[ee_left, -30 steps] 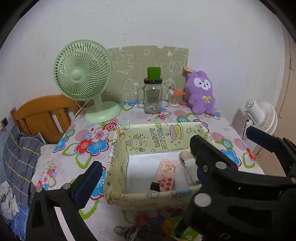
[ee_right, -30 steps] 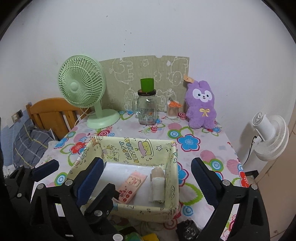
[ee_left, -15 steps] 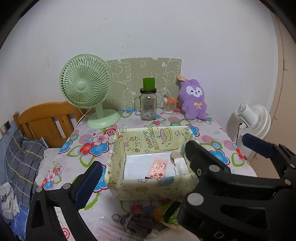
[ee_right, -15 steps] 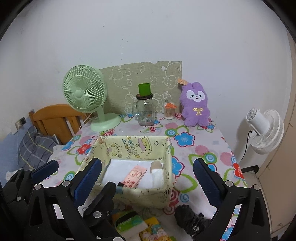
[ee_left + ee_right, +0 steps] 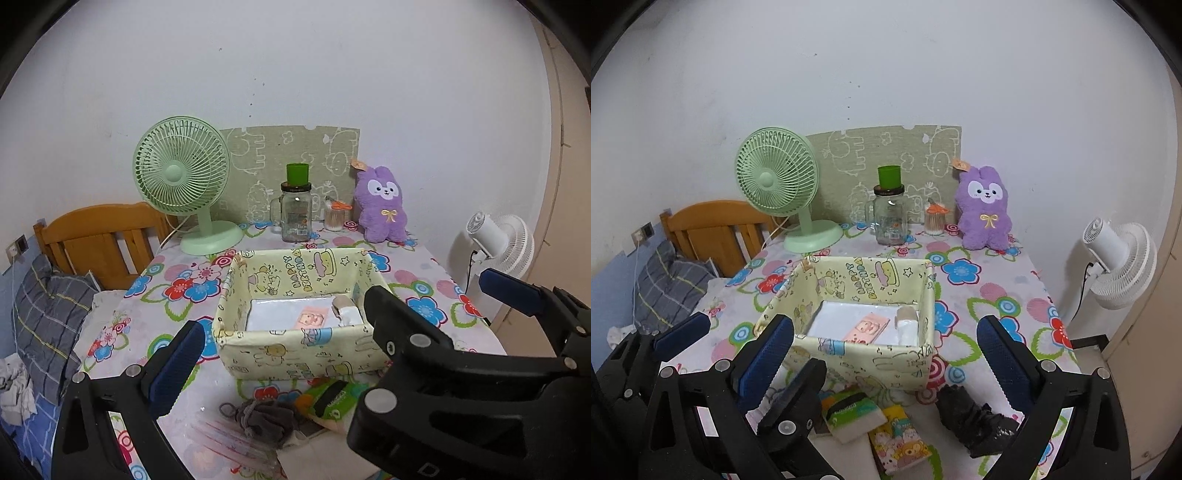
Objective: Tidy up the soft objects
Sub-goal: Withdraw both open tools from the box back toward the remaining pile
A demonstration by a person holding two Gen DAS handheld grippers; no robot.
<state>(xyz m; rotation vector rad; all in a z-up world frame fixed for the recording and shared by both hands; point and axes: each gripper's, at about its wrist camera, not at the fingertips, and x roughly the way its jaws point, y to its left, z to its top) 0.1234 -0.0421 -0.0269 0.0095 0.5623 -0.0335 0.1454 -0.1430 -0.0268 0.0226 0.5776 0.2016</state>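
Observation:
A yellow cartoon-print fabric basket sits mid-table, holding a white folded item, a pink packet and a rolled beige sock. In front of it lie a grey drawstring pouch, a green tissue pack, a yellow cartoon pack and a black cloth. A purple plush stands at the back. My left gripper and right gripper hover before the basket, both open and holding nothing. Their fingers overlap, and the right gripper hides the left one's right finger.
At the back of the flowered table stand a green fan, a glass jar topped by a green cup, and a cotton-swab pot. A white fan stands off the right edge. A wooden headboard and plaid pillow lie left.
Both grippers have drawn back from the basket toward the table's near edge. The pouch, tissue packs and black cloth in front of it have come into view. Both stay open.

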